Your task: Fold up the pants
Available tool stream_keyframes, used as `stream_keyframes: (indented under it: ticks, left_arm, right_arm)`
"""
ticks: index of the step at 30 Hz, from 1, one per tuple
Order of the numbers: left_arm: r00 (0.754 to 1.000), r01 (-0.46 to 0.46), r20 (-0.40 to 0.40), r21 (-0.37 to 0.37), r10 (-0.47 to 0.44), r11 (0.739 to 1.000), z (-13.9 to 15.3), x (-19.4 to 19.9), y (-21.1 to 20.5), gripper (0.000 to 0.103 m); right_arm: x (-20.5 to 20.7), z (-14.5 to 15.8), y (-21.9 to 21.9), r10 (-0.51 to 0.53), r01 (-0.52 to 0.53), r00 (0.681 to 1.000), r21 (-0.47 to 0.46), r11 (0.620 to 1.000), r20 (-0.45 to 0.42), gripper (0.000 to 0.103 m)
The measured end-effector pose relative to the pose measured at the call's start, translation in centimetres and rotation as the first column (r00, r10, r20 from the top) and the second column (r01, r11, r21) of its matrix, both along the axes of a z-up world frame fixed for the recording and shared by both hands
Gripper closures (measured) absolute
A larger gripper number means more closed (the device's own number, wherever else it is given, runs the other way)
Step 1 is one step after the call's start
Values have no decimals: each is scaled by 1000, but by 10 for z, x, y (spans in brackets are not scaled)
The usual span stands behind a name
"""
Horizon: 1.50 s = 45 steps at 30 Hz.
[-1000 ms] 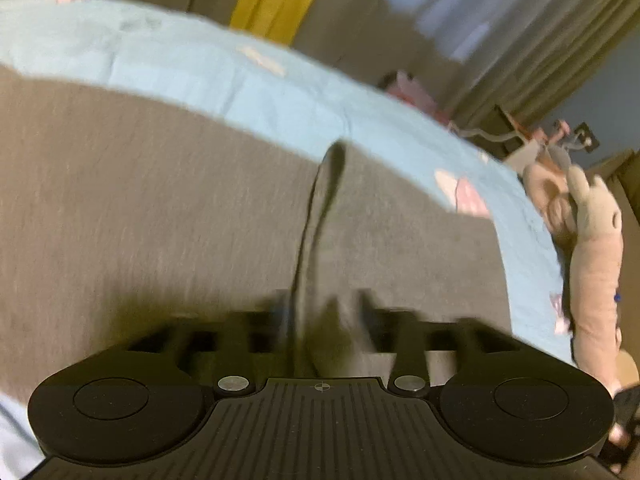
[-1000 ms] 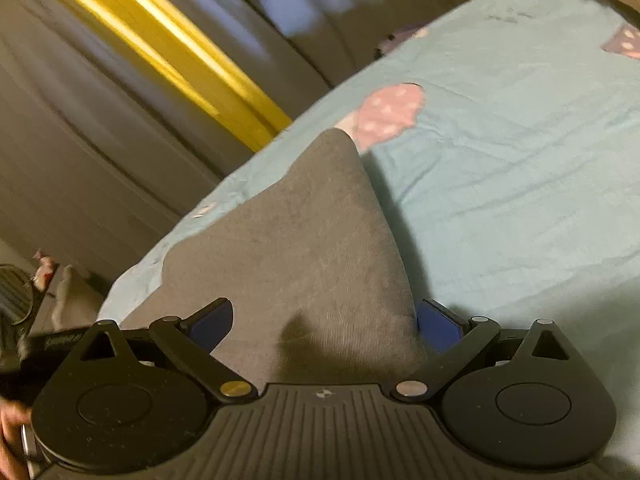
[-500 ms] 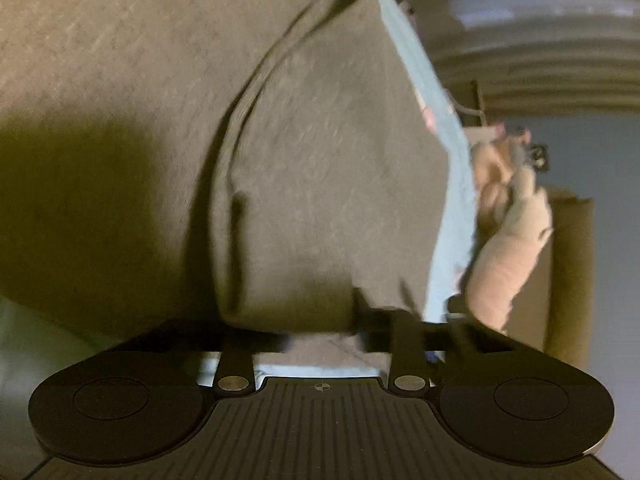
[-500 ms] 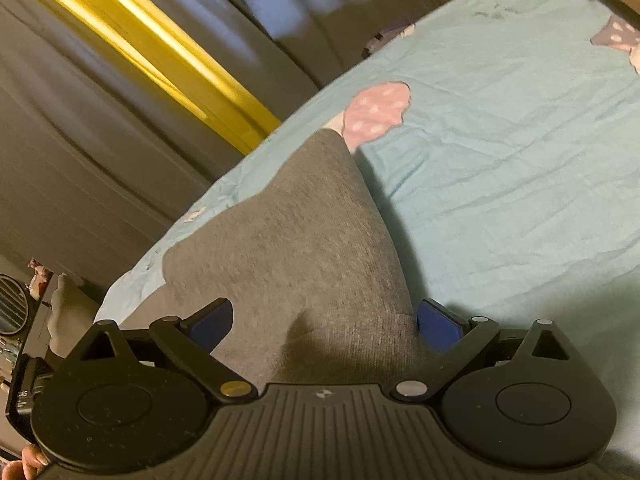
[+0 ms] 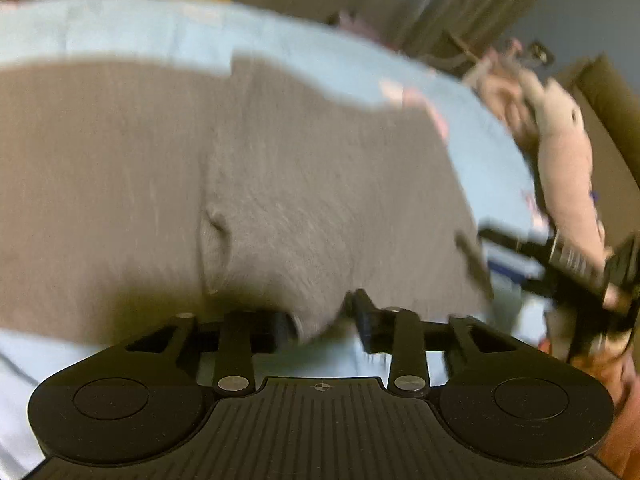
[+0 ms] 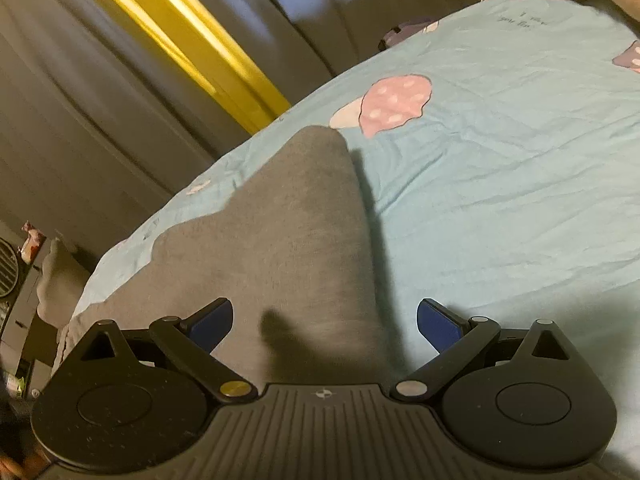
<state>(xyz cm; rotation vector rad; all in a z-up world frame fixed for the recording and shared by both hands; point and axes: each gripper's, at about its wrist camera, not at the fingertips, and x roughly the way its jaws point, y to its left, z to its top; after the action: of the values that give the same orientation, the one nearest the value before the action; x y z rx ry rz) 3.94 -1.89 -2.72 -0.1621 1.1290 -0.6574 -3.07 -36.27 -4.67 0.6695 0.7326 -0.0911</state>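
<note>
Grey pants [image 5: 280, 168] lie spread on a light blue bedsheet [image 5: 140, 28], with one layer folded over another. My left gripper [image 5: 320, 320] has its jaws narrowly apart with a bit of the grey fabric edge between them. The right gripper shows at the right edge of the left wrist view [image 5: 560, 256]. In the right wrist view the pants [image 6: 288, 232] run away from me to a narrow end near a pink mushroom print [image 6: 396, 102]. My right gripper [image 6: 324, 320] is open wide, its blue pads [image 6: 212, 322] on either side of the fabric.
A plush toy [image 5: 560, 152] lies at the bed's right side. Grey and yellow curtains [image 6: 180, 36] hang behind the bed. The sheet [image 6: 500, 160] stretches wide to the right of the pants. Dark furniture [image 6: 12, 272] stands at the left.
My left gripper swung the held fabric over and down onto the pants, and its jaws have parted a little. My right gripper stayed open and shifted slightly.
</note>
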Motion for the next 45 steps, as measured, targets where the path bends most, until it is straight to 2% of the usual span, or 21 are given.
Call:
stream_keyframes:
  ticks: [3, 6, 8, 10, 12, 16, 18, 19, 20, 21, 23, 26, 28, 29, 30, 32, 34, 37, 40, 43, 45]
  left_arm:
    - [997, -70, 29, -27, 71, 997, 0, 3, 13, 48]
    - [979, -202, 15, -112, 205, 973, 9, 30, 31, 44]
    - [966, -244, 55, -126, 253, 962, 16, 52, 32, 40]
    - [963, -245, 94, -96, 254, 965, 19, 72, 30, 40]
    - [966, -228, 106, -84, 236, 970, 18, 91, 26, 33]
    - [980, -199, -7, -52, 199, 979, -9, 124, 0, 33]
    - [974, -223, -42, -24, 222, 975, -26, 133, -11, 33]
    - [972, -232, -43, -37, 230, 972, -29, 136, -14, 34]
    - [969, -244, -49, -53, 241, 968, -29, 139, -17, 45]
    - [966, -255, -58, -70, 252, 964, -27, 140, -19, 75]
    - [963, -265, -75, -109, 257, 958, -23, 140, -20, 82]
    - [966, -230, 90, -143, 244, 963, 5, 128, -21, 84]
    - [957, -214, 163, -171, 242, 962, 26, 121, -13, 84]
    - [951, -210, 191, -174, 242, 962, 36, 118, -7, 81]
    - [947, -220, 207, -146, 247, 965, 41, 119, -6, 68]
    - [940, -266, 216, -23, 265, 964, 42, 121, -2, 41]
    - [943, -276, 194, 6, 270, 961, 40, 114, 10, 40]
    - [949, -276, 140, -52, 281, 960, 35, 78, 35, 35]
    - [952, -295, 50, -93, 301, 951, 19, 33, 52, 35]
    - [944, -328, -25, -97, 328, 940, 1, -7, 58, 36]
    - [943, -334, -58, -130, 329, 934, -9, -17, 58, 37]
  right_arm:
    - [-2, 1, 0, 10, -10, 1000, 1, 1000, 11, 4]
    - [-2, 2, 0, 26, -26, 999, -2, 1000, 24, 4]
    - [2, -1, 1, 27, -27, 1000, 8, 1000, 12, 4]
    - [5, -4, 1, 22, -22, 1000, 22, 1000, 4, 4]
    - [7, -7, 1, 17, -17, 1000, 35, 999, 2, 4]
    - [8, -9, 1, 24, -25, 1000, 51, 998, 15, 4]
    - [10, -12, 0, 20, -21, 1000, 64, 998, 10, 4]
    - [12, -15, -1, 18, -18, 1000, 71, 997, 0, 4]
    - [14, -18, -1, 17, -16, 1000, 77, 997, -11, 4]
    - [16, -19, -1, 16, -14, 1000, 81, 997, -16, 4]
    - [17, -21, -1, 14, -12, 1000, 83, 996, -16, 4]
    - [17, -21, -1, 10, -9, 1000, 84, 996, -9, 4]
    - [14, -20, -1, 6, -6, 1000, 87, 996, 4, 4]
    - [13, -19, -1, 4, -5, 1000, 84, 996, 11, 4]
    - [13, -19, -1, 5, -5, 1000, 81, 997, 12, 4]
    - [14, -19, 0, 7, -7, 1000, 74, 997, 5, 4]
    - [14, -19, 1, 2, -2, 1000, 62, 998, -5, 4]
    - [10, -15, 2, -5, 4, 1000, 52, 999, 12, 4]
    - [8, -12, 4, -10, 9, 1000, 33, 999, 21, 4]
    - [7, -7, 8, -10, 10, 1000, 21, 1000, 17, 4]
    - [0, -1, 13, -20, 19, 999, 33, 999, 39, 4]
